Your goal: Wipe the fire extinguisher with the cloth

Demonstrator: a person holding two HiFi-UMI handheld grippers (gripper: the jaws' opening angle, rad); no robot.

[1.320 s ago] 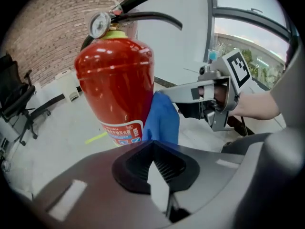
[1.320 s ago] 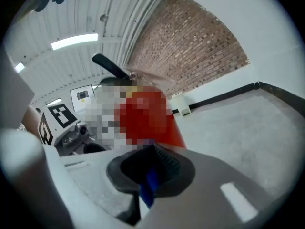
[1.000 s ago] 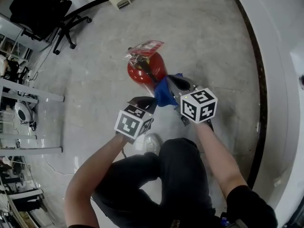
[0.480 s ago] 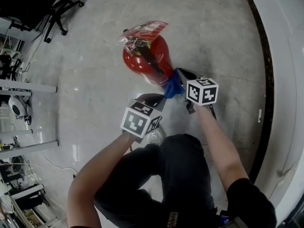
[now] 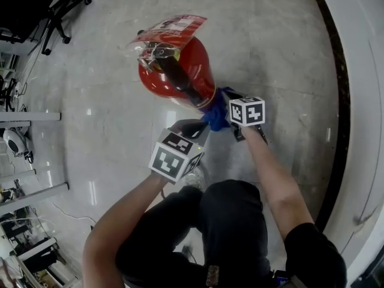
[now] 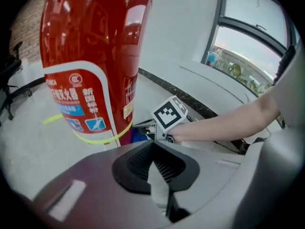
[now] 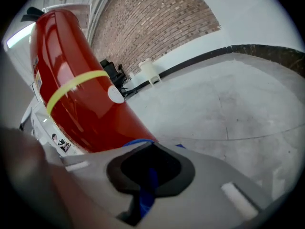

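Looking down in the head view, a red fire extinguisher (image 5: 180, 71) stands on the grey floor (image 5: 270, 41) in the upper middle of the frame, a clear-wrapped tag (image 5: 171, 29) at its top. Just below it to the right, the right tool (image 5: 227, 98) presses a blue cloth (image 5: 215, 117) against the lower side of the cylinder. The left tool (image 5: 191, 126) sits at the frame's centre, close to the cloth and near the extinguisher's base, but whether it touches either is unclear. A black office chair (image 5: 60, 11) stands in the upper left corner.

The left gripper view shows the cylinder filling the upper left, with a white label (image 6: 78, 104) and a yellow band (image 6: 102, 138) near its foot. This tool's jaws are closed together at the lower centre; a thin pale strip shows along their seam, and I cannot tell what it is. Beyond them, the other tool's marker cube (image 6: 170, 112) lies at centre, with a sliver of blue just left of it at the extinguisher's foot. A window (image 6: 248, 46) fills the upper right.

The right gripper view has the red cylinder leaning across the left half. Its jaws are clamped on the blue cloth, which runs as a strip between the pads and bulges out ahead of them against the red wall. A brick wall (image 7: 157, 18) rises at the top.
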